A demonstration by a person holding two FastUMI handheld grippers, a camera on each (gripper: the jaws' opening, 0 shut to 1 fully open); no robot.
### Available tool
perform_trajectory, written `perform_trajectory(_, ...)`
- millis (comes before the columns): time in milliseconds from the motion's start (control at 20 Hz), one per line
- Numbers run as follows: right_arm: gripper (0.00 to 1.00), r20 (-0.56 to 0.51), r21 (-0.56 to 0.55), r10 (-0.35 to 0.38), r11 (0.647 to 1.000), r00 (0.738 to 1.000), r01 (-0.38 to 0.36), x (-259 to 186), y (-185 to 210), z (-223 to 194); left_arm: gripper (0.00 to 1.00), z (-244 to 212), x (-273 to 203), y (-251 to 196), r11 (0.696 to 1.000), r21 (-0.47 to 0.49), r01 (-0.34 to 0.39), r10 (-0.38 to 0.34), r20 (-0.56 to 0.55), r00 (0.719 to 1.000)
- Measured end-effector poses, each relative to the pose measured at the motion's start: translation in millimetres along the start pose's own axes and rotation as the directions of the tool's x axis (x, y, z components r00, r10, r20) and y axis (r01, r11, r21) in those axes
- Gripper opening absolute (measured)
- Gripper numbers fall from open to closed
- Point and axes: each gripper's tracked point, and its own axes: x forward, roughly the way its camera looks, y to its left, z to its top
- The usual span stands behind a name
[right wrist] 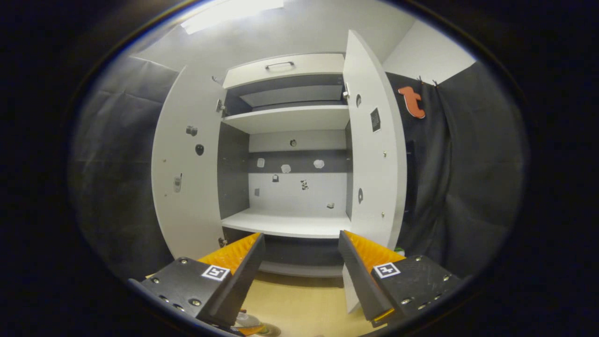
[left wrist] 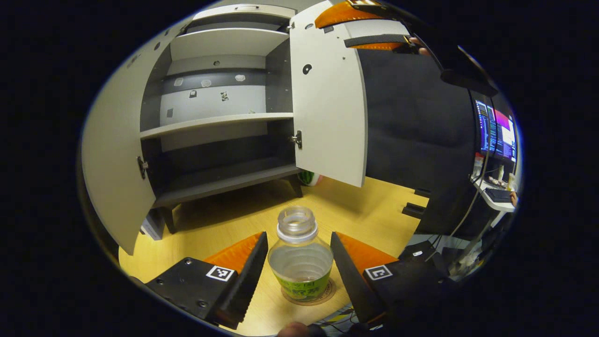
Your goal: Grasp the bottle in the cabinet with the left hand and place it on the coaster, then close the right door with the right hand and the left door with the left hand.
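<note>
Bottle (left wrist: 300, 255) stands on the coaster (left wrist: 327, 294), so left gripper (left wrist: 299, 267) gapes, not touching; right gripper (right wrist: 302, 267) open, faces right door (right wrist: 374, 154).

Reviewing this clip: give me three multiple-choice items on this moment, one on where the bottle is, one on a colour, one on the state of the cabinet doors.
1. Where does the bottle stand?
A. On the cabinet's lower shelf
B. On the coaster on the table, between the left gripper's open fingers
C. Lying on the floor

2. What colour is the band around the bottle's base?
A. Green
B. Red
C. Blue

3. How are the cabinet doors?
A. Both shut
B. Right shut, left open
C. Both open

Answers: 1 B, the left gripper view shows the bottle upright on the round coaster, with a gap to each finger. 2 A, the label at its foot is green. 3 C, the left door and right door both swing out from bare shelves in the right gripper view.
</note>
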Motion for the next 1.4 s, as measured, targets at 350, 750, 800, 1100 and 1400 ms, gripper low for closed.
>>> perform_trajectory(350,0.93,0.060,0.013,-0.021,1.000,0.998,0.020,-15.7,-20.1,19.9,0.86,98.5,-21.6,-2.4,0.997,-0.076,0.002,0.006,0.113,0.994)
perform_trajectory(750,0.96,0.101,0.059,-0.051,0.997,0.994,0.045,-45.9,-71.4,49.1,0.98,217.4,-46.7,33.1,0.983,-0.091,-0.162,0.180,0.252,0.951)
perform_trajectory(800,0.96,0.100,0.047,-0.054,0.998,0.993,0.050,-49.8,-79.4,50.6,0.97,230.5,-53.9,39.9,0.977,-0.085,-0.196,0.213,0.277,0.937)
perform_trajectory(1100,0.96,0.082,-0.014,-0.078,0.997,0.994,0.080,-65.1,-140.1,49.7,0.97,272.6,-101.4,63.2,0.938,-0.103,-0.331,0.346,0.264,0.900)
perform_trajectory(1400,0.96,0.077,-0.040,-0.152,0.987,0.985,0.156,-62.7,-219.8,55.7,0.97,312.1,-129.4,82.6,0.933,-0.182,-0.312,0.351,0.263,0.898)
